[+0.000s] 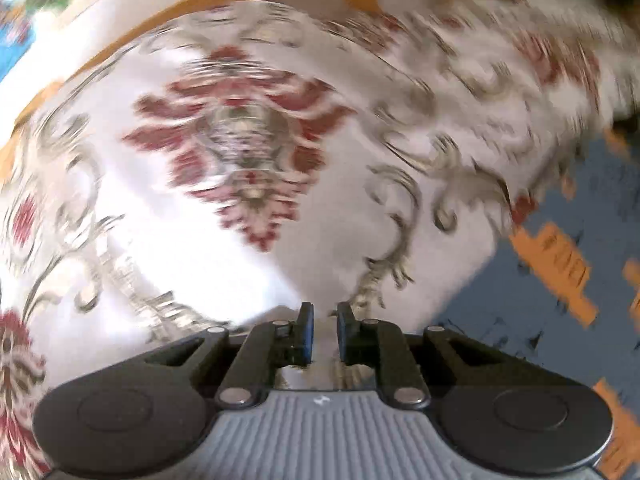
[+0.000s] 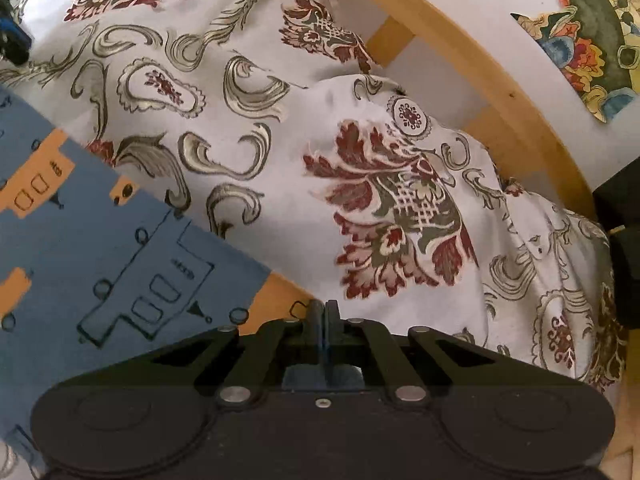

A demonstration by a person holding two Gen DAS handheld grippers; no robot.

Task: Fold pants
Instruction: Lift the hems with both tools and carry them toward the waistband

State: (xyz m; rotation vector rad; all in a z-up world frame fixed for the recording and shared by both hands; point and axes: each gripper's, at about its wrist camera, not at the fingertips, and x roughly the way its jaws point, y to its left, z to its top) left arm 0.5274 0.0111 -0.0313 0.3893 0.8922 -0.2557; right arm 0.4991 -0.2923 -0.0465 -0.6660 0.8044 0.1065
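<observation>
My left gripper (image 1: pixel 322 320) is pinching the pants (image 1: pixel 248 148), floral cloth spread over the blue sheet (image 2: pixel 120 248). My right gripper (image 2: pixel 321 316) is clenched; whether it holds anything, I can't tell. Soft, floppy fabric, I reckon: grab edges or corners, not the middle.

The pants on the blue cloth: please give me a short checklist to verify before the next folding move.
1. Left gripper grips the pants: cannot tell; narrow gap, fabric shows between.
2. Right gripper grips fabric: cannot tell; jaws closed, none seen between.
3. Pants flat on the blue cloth: not ok; bunched.
4. Left wrist view sharp: not ok; blurred.
</observation>
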